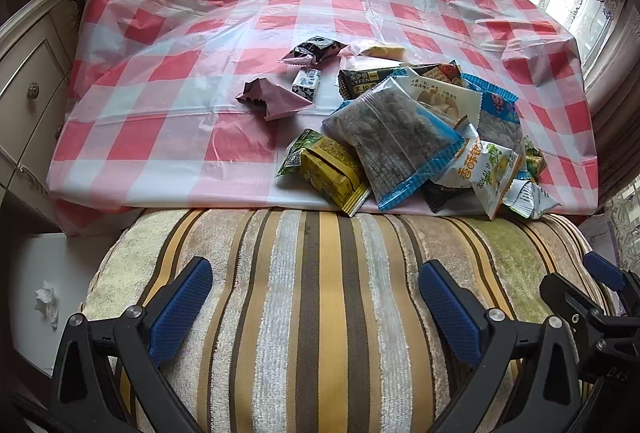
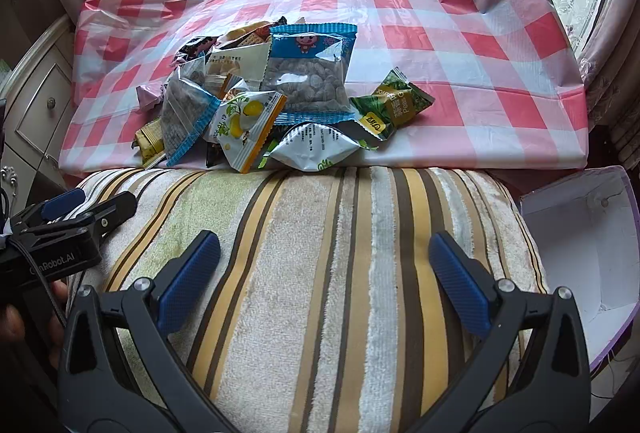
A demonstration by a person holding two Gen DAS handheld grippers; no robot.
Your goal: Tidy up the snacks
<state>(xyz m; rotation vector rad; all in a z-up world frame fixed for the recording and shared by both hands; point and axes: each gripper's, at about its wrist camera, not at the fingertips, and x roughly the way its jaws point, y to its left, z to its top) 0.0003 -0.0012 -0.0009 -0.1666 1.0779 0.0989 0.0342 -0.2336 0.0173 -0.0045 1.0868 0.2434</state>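
A pile of snack packets lies near the front edge of the red-and-white checked table [image 1: 168, 73]. It includes a clear blue-trimmed seed bag [image 1: 394, 139], a yellow-green packet [image 1: 326, 167], a lemon packet [image 1: 486, 169], a pink wrapper [image 1: 272, 97] and a black wrapper [image 1: 314, 50]. In the right wrist view I see a second blue seed bag [image 2: 310, 73], the lemon packet [image 2: 244, 123], a green peas packet [image 2: 394, 105] and a white packet [image 2: 316, 147]. My left gripper [image 1: 316, 297] and right gripper [image 2: 324, 273] are both open and empty, over a striped cushion [image 1: 320, 293], short of the table.
A white open box [image 2: 588, 233] with a purple rim stands right of the striped cushion [image 2: 320, 273]. A white box [image 1: 48, 297] with crumpled tissue is at the left. A cream cabinet [image 1: 28, 89] stands left of the table. Curtains and windows lie behind.
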